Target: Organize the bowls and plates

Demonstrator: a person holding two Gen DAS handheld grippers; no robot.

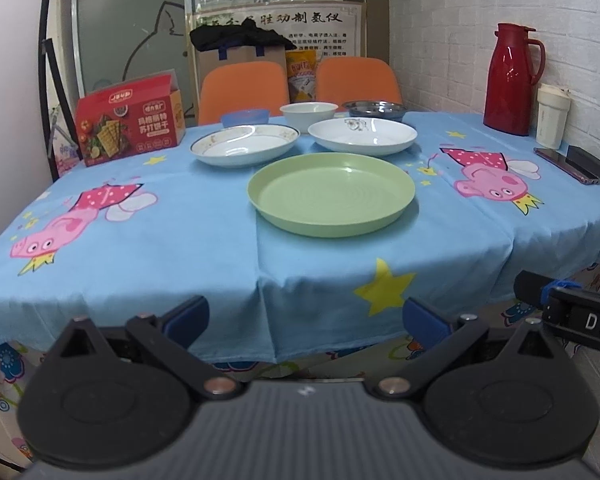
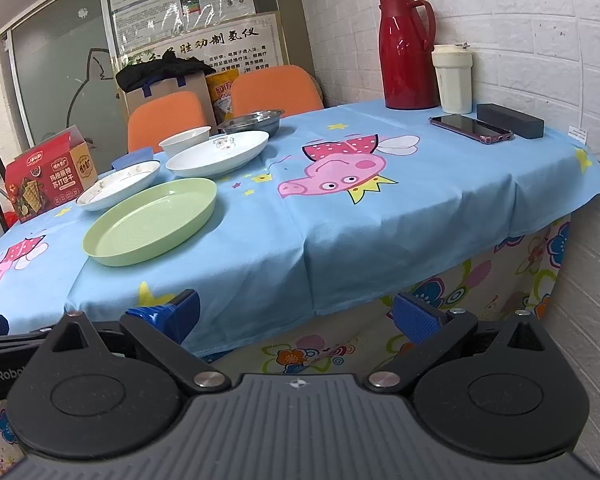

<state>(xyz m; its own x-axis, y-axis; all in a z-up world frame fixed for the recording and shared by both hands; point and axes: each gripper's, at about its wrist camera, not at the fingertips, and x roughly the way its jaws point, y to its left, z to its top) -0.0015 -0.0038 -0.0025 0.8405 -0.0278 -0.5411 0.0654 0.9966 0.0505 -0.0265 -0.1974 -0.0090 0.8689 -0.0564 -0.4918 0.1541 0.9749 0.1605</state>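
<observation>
A green plate [image 1: 332,194] [image 2: 150,220] lies mid-table, nearest me. Behind it lie a white plate with a patterned rim [image 1: 245,145] [image 2: 119,183] on the left and a plain white plate [image 1: 363,135] [image 2: 218,153] on the right. Further back stand a white bowl [image 1: 308,114] [image 2: 185,140], a steel bowl [image 1: 375,109] [image 2: 253,120] and a blue bowl [image 1: 245,117], partly hidden. My left gripper [image 1: 306,318] is open and empty before the table's front edge. My right gripper [image 2: 296,314] is open and empty, off the front right edge.
A red cracker box [image 1: 128,120] stands at the left. A red thermos [image 1: 510,80], a white cup [image 1: 552,116], a phone [image 2: 471,128] and a black case [image 2: 510,120] stand by the brick wall at the right. Two orange chairs [image 1: 242,90] stand behind the table.
</observation>
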